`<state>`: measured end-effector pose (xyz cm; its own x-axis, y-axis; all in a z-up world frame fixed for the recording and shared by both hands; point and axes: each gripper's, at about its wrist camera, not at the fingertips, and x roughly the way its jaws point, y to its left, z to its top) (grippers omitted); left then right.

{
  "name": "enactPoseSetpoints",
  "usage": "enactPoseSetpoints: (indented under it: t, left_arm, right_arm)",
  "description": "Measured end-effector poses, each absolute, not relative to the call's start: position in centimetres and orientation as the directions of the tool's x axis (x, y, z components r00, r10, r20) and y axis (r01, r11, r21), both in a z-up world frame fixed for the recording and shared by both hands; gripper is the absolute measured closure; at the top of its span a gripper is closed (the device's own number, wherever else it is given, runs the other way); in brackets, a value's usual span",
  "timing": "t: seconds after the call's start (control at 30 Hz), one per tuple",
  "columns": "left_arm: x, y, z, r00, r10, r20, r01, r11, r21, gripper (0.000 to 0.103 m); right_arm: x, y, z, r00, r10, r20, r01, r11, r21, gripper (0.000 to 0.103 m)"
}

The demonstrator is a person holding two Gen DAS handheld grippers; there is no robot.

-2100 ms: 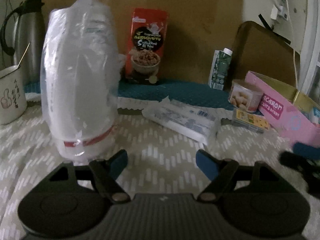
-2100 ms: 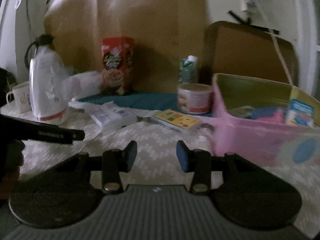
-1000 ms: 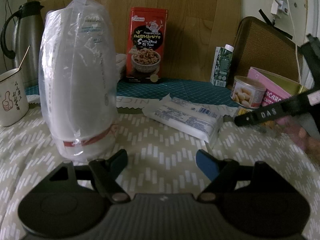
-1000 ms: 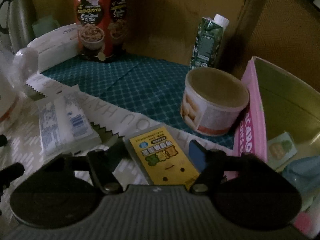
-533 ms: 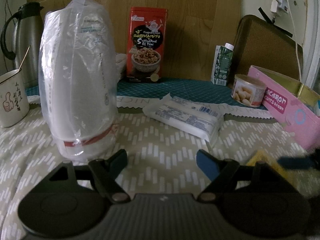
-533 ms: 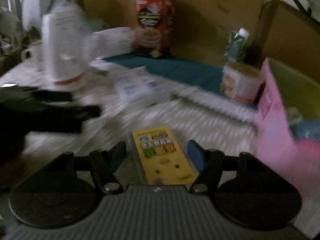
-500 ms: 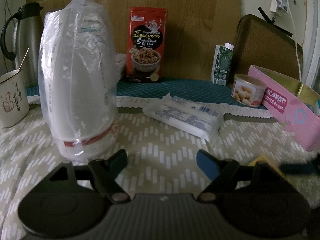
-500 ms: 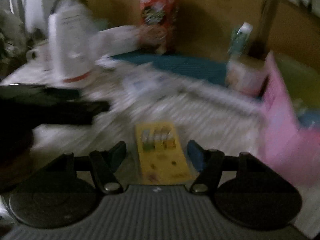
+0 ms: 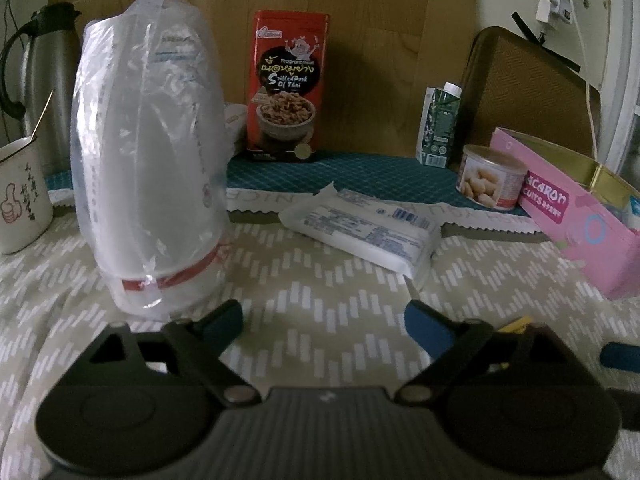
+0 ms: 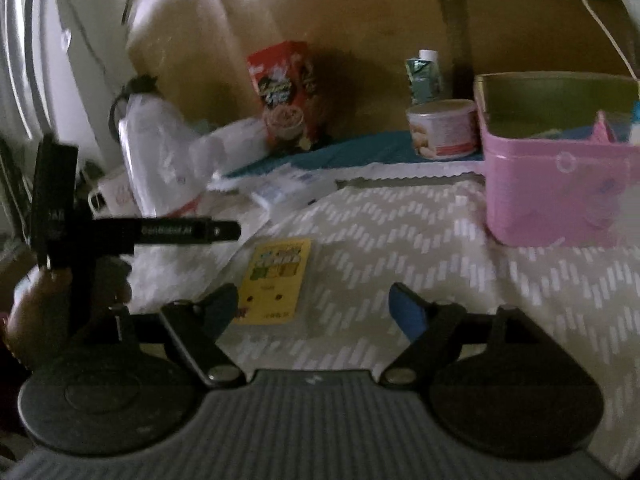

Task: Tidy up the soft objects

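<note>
A small yellow packet point(image 10: 278, 280) lies flat on the patterned cloth just ahead of my right gripper point(image 10: 314, 306), which is open and empty; a corner of the packet shows in the left wrist view point(image 9: 516, 325). A white soft tissue pack point(image 9: 362, 230) lies on the cloth ahead of my left gripper point(image 9: 324, 322), which is open and empty. The tissue pack also shows in the right wrist view point(image 10: 292, 190). A tall clear bag of white cups point(image 9: 148, 164) stands left of the left gripper. A pink tin box point(image 10: 560, 168) holds several items at the right.
A red snack box point(image 9: 287, 88), a green carton point(image 9: 440, 124) and a round can point(image 9: 490, 176) stand at the back on a teal mat. A mug point(image 9: 22, 196) and a steel flask point(image 9: 44, 84) are at far left. The left tool point(image 10: 120, 236) reaches across at left.
My right gripper carried the yellow packet from beside the can toward the near cloth, opened, and pulled back; the packet now lies free. The left gripper has stayed still.
</note>
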<state>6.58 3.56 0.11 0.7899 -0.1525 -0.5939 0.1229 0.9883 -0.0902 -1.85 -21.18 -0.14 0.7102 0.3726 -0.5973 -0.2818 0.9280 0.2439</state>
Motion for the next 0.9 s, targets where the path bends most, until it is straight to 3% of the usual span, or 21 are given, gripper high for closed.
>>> enactPoseSetpoints:
  t: [0.2, 0.9]
  left_arm:
    - [6.5, 3.6, 0.1, 0.790, -0.159, -0.592, 0.122, 0.987, -0.102, 0.010]
    - [6.3, 3.9, 0.2, 0.789, -0.207, -0.578, 0.149, 0.978, -0.145, 0.007]
  right_arm:
    - [-1.7, -21.6, -0.3, 0.703, 0.394, -0.592, -0.277, 0.918, 0.282, 0.018]
    - [-2.1, -20.1, -0.7, 0.693, 0.370, -0.619, -0.346, 0.924, 0.165, 0.017]
